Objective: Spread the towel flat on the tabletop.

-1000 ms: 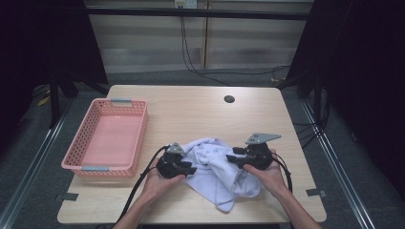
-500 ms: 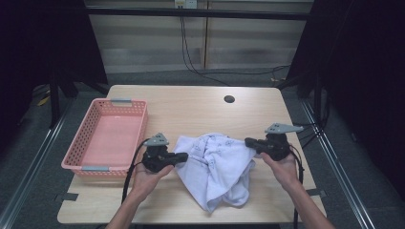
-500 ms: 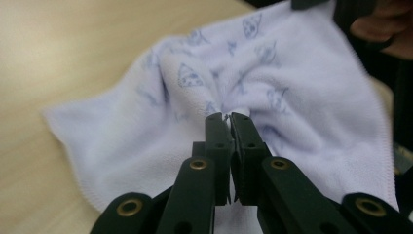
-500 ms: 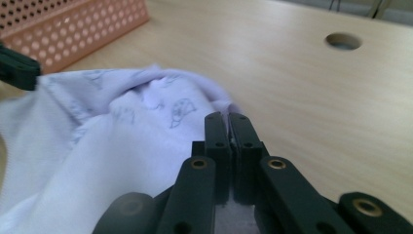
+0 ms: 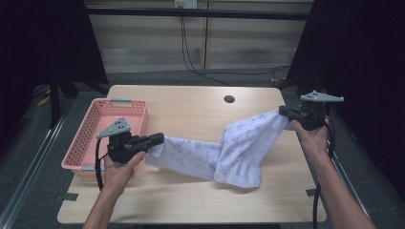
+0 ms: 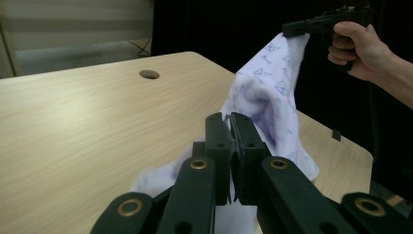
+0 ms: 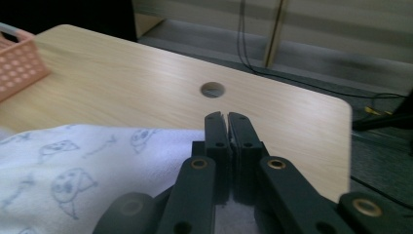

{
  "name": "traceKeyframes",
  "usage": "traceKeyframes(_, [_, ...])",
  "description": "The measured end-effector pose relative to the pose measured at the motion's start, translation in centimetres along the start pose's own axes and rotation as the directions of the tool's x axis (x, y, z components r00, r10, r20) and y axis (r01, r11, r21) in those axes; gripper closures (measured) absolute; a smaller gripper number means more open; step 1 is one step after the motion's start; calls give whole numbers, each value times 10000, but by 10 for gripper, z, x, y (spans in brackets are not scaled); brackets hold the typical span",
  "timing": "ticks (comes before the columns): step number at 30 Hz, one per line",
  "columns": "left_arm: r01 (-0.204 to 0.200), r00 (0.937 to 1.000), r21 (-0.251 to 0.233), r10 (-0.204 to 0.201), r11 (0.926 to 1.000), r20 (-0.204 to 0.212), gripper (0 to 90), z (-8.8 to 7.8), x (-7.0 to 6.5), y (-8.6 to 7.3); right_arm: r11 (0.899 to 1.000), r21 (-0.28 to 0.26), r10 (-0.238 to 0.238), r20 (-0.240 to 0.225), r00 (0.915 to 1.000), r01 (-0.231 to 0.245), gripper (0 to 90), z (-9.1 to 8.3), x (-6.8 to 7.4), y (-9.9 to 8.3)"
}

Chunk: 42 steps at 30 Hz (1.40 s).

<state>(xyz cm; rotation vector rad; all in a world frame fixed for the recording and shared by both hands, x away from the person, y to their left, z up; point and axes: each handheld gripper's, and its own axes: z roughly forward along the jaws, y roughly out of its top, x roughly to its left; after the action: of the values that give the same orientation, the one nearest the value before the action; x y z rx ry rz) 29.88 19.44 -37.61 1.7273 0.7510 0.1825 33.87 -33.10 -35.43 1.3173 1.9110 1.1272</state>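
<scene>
The left gripper [image 5: 160,139] is pinching one edge of the white printed cloth [image 5: 224,152], its jaws pressed tight together on the fabric in the left gripper view, where the cloth [image 6: 272,102] is running up and away to the far hand. The right gripper [image 5: 282,111] is clamping the opposite edge; in the right gripper view its jaws are closed with the cloth [image 7: 97,165] spreading out just beside and below them.

The cloth is hanging between the two grippers, well apart from each other, with the right end lifted higher. Its middle is sagging into a loose fold that is resting on the table [image 5: 191,109] roughly midway between the jaws. The pink basket [image 5: 90,133] is sitting just beyond the left gripper, on its outer side.

Judgement on handling: the cloth is behaving as light and fully limp — it is draping and bunching under its own weight, offering no stiffness. It is unlikely to slip from a firm pinch, yet a shallow bite on a single layer could pull free. Hold is best taken at corners or along a hem — deep enough that the pads are covering fabric fully.
</scene>
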Motion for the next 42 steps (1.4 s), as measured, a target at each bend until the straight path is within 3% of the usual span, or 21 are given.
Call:
traceKeyframes(3, [329,9980,-351,-348,9988,-525,875,-14,8,2,9997,234,14,723,9974,-31,884,-1,-19,12])
traceKeyframes(6, [455,9971,-684,-495,9966,-584,873,-23,12,5,9998,125,161,1198,9927,-177,883,-6,-36,27])
traceKeyframes(7, [473,9980,-717,-502,9963,-381,868,-22,12,4,9996,-58,290,1266,9915,-285,883,-8,-40,30])
traceKeyframes(8, [475,9987,-604,-483,9970,-128,837,-18,13,3,9988,-286,419,1029,9938,-392,879,-9,-42,32])
traceKeyframes(9, [620,9980,-383,-625,9973,-124,718,-12,12,0,9985,-345,447,651,9969,-425,839,-8,-43,30])
traceKeyframes(10, [612,9981,-286,-613,9977,-23,624,-7,12,-2,9989,-190,435,388,9983,-428,722,-3,-40,26])
traceKeyframes(12, [546,9985,-33,-546,9985,45,612,5,10,-9,9997,61,247,422,9988,-250,645,4,-33,17])
traceKeyframes(17, [481,9985,1167,-507,9920,198,590,34,11,-28,9985,382,403,-403,9984,-388,572,22,-13,-22])
traceKeyframes(20, [413,9990,2044,-443,9780,104,573,50,11,-52,9983,456,395,-946,9947,-353,554,21,0,-40])
traceKeyframes(22, [257,9993,2771,-322,9605,189,585,57,10,-65,9985,411,413,-1251,9913,-364,531,18,8,-50])
traceKeyframes(26, [-69,9999,3468,14,9379,163,585,63,9,-78,9989,366,343,-1862,9819,-280,512,7,28,-73])
traceKeyframes(29, [-366,9993,4249,319,9045,181,603,74,9,-89,9971,736,326,-2051,9782,-178,495,2,41,-92])
traceKeyframes(30, [-588,9982,4653,551,8832,215,642,80,9,-93,9961,861,371,-2088,9773,-194,497,1,44,-97])
traceKeyframes(31, [-546,9985,4785,530,8764,169,669,83,9,-95,9937,1106,400,-2153,9757,-163,500,0,49,-104])
traceKeyframes(33, [-636,9978,4911,656,8688,131,751,87,10,-96,9901,1403,261,-2159,9761,46,500,-2,57,-114])
traceKeyframes(36, [-488,9988,4905,471,8701,158,846,92,8,-97,9882,1532,347,-2494,9678,40,500,-7,68,-123])
traceKeyframes(37, [-854,9960,4967,866,8637,208,852,94,1,-96,9888,1487,301,-2590,9654,90,500,-8,73,-125])
traceKeyframes(38, [-934,9956,5004,810,8607,464,854,98,-3,-97,9890,1480,320,-2716,9619,88,499,-11,78,-127])
traceKeyframes(39, [-950,9953,4946,744,8639,613,854,102,-7,-97,9899,1412,291,-2745,9611,104,499,-13,83,-129])
traceKeyframes(41, [-1358,9905,5012,1069,8546,860,855,114,-22,-97,9903,1339,29,-2807,9598,362,498,-16,91,-133])
traceKeyframes(42, [-1384,9895,5022,972,8536,1074,855,120,-27,-97,9883,1461,-9,-2877,9577,448,494,-16,93,-135])
